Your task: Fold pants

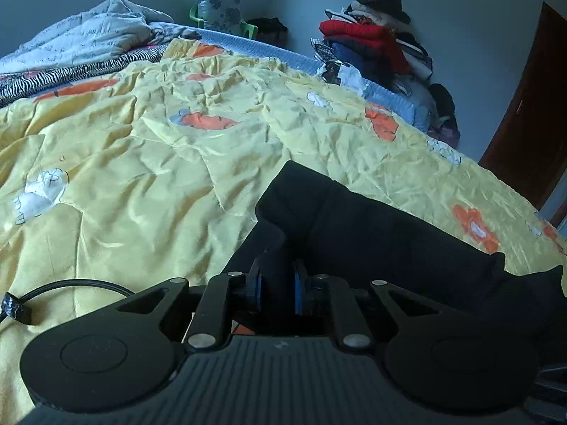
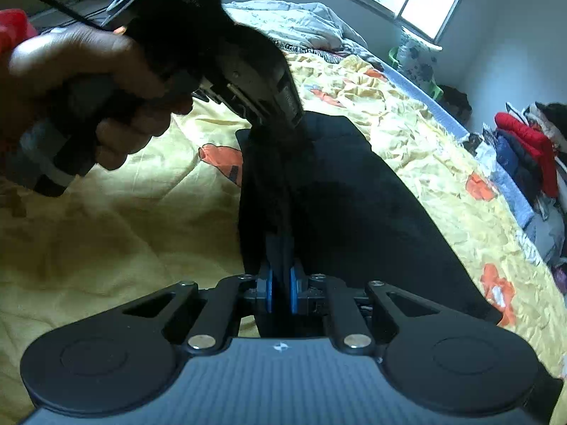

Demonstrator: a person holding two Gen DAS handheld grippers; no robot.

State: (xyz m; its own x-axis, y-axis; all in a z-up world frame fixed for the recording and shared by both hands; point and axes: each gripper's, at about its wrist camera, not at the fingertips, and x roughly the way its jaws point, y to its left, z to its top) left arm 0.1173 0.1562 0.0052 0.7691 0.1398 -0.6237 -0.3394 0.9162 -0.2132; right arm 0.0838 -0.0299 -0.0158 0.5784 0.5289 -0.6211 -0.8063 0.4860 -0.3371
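Note:
Dark pants (image 1: 372, 219) lie in a long strip on the yellow flowered quilt (image 1: 124, 177). My left gripper (image 1: 277, 272) is shut on a raised fold of the pants near their far end, with dark cloth pinched between the blue pads. In the right wrist view the pants (image 2: 354, 194) stretch away from me, and my right gripper (image 2: 281, 269) is shut on their near edge. Further along the same edge, a hand (image 2: 88, 81) holds the left gripper (image 2: 280, 117), its tip buried in the cloth.
A crumpled pale duvet (image 1: 88, 32) and a zebra-print blanket (image 1: 53, 78) lie at the bed's far side. A pile of clothes (image 1: 372, 39) stands beyond the bed by the wall, near a brown door (image 1: 524, 113). A black cable (image 1: 71, 287) rests on the quilt.

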